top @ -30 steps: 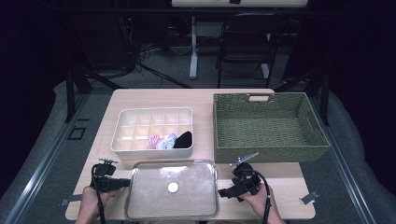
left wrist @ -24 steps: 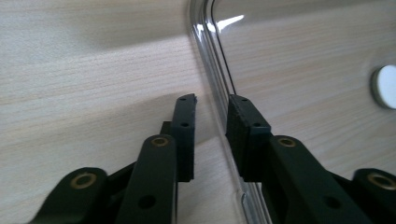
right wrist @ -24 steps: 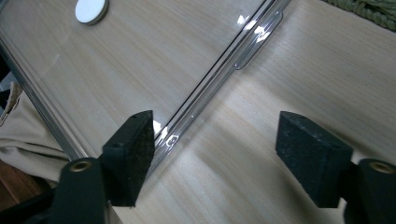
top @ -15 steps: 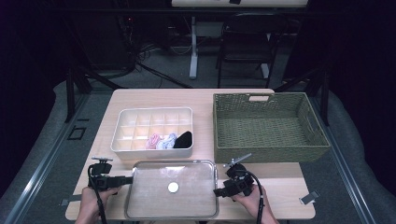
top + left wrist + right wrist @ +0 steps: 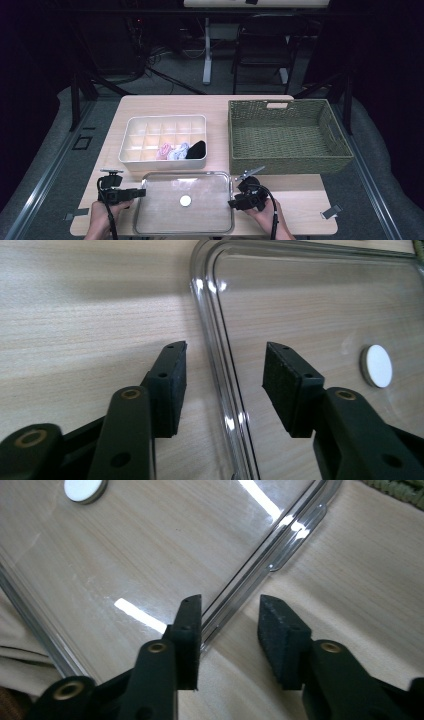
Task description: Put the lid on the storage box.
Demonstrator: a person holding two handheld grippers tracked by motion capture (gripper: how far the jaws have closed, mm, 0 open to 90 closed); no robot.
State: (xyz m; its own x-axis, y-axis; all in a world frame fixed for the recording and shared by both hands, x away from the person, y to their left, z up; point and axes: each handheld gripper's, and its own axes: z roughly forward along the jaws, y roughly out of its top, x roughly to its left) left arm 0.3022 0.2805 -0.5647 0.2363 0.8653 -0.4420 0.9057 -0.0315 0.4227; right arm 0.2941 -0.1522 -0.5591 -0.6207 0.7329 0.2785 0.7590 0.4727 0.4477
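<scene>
As I look down from the high view, the clear lid [image 5: 184, 209] lies flat on the near part of the wooden table [image 5: 165, 105], just in front of the white divided box [image 5: 164, 141], with a small white disc [image 5: 185, 201] at its middle. My left gripper [image 5: 140, 192] sits at the lid's left edge and my right gripper [image 5: 232, 203] at its right edge, each held in a hand coming up from the bottom. Rolled socks, pink, pale and black, sit in the front row of the box [image 5: 181, 150], and the green woven basket [image 5: 288, 135] stands to the right, its front wall just beyond my right gripper. Over to the left gripper view: the black jaws have just been opening and now stand spread, one pad [image 5: 171, 382] over bare wood outside the lid, the other over the clear panel, so the rim [image 5: 215, 355] runs up between them with neither pad pressing on it. The disc [image 5: 377, 365] shows through on the right. Now the right gripper view: these jaws have just been closing and straddle the rim [image 5: 270, 547] too, the left-hand pad [image 5: 190, 635] over the panel and right beside the rim, the other pad off it over the wood, a gap showing, so I call it not yet pinching. The disc [image 5: 85, 489] sits at the top left, and a strip of the basket [image 5: 400, 486] peeks in at the top right corner.
</scene>
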